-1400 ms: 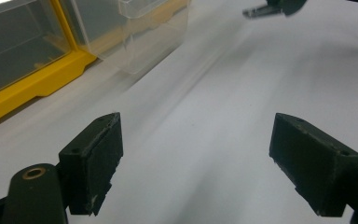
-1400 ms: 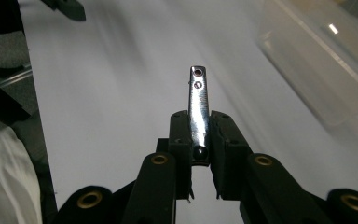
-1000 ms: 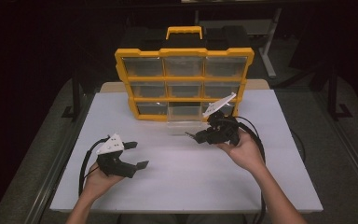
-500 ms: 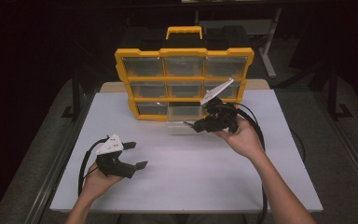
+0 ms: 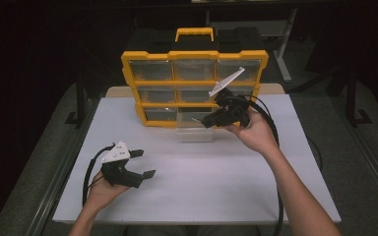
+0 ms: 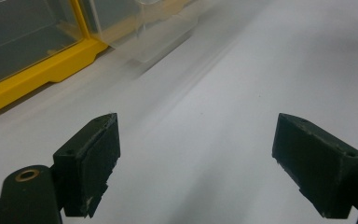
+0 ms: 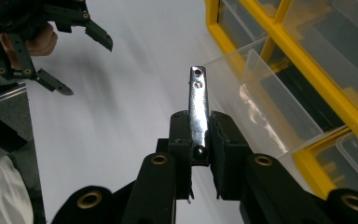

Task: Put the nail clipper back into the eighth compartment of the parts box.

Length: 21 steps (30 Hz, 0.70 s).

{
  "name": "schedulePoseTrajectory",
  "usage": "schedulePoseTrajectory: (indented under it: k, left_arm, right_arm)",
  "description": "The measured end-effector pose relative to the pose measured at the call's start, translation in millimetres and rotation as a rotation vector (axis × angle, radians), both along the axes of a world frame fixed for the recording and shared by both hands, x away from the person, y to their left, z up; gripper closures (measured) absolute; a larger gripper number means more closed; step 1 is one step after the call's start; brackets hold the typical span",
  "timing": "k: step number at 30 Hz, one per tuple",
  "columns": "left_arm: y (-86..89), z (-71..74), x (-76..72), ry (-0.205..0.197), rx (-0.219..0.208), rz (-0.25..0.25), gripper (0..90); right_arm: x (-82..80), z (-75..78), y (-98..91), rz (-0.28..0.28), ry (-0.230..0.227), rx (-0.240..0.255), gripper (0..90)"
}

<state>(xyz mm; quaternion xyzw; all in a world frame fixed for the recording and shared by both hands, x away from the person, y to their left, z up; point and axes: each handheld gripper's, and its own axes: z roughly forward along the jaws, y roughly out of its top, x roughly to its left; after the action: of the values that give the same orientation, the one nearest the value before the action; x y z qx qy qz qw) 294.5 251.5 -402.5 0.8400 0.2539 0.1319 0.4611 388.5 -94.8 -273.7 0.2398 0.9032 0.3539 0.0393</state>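
right gripper – fingers clamped on a small metal strip, held just above the clear drawer pulled out of the yellow organizer | strip: looks thin, stiff, light, slick – best taken flat-on, mid-length | left gripper – fingers wide, empty, low over the counter, well clear of the organizer

Organizer stands at table's back, drawer protruding forward.
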Motion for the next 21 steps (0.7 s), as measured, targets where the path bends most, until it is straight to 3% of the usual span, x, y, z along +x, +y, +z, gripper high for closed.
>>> schedulePoseTrajectory:
  k: [12, 21]
  left_arm:
    - [0.9, 0.2, 0.8, -0.006, 0.001, -0.006, 15.0]
    - [1.3, 0.5, -0.1, 0.003, -0.004, 0.0, 15.0]
  right_arm:
    - [21.9, 9.1, 8.4, -0.017, -0.017, -0.015, 78.3]
    - [38.0, -4.3, 15.5, -0.037, -0.011, -0.04, 78.3]
